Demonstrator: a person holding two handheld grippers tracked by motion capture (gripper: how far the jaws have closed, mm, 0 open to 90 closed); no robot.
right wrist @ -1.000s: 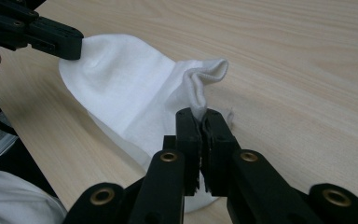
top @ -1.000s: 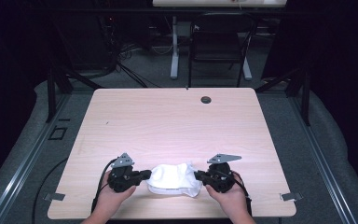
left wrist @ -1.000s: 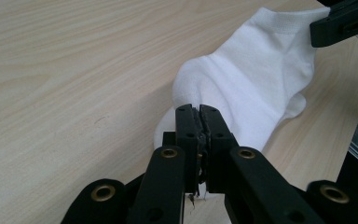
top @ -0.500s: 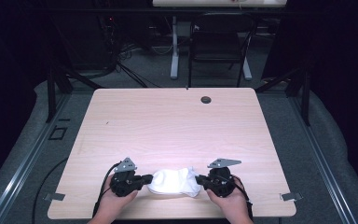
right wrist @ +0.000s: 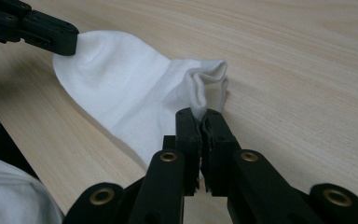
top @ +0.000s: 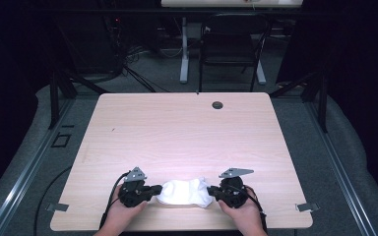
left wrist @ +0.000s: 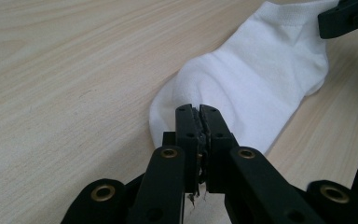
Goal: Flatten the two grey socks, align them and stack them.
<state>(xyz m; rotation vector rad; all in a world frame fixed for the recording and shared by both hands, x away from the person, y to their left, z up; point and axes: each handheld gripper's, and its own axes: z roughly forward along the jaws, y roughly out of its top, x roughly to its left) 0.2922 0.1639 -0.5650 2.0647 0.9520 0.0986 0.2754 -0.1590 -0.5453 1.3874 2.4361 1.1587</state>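
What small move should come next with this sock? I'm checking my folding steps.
Probably lift both ends a little and draw them apart to flatten it. The left tongs and right tongs are each shut on an end of the white sock, which lies bunched near the table's front edge.

You face a light wooden table (top: 187, 132) with a dark round grommet (top: 217, 104) near its far edge. Beyond it, a black chair (top: 231, 46) and a white desk leg (top: 183, 49) stand on grey floor, with cables (top: 133, 69) trailing at far left.
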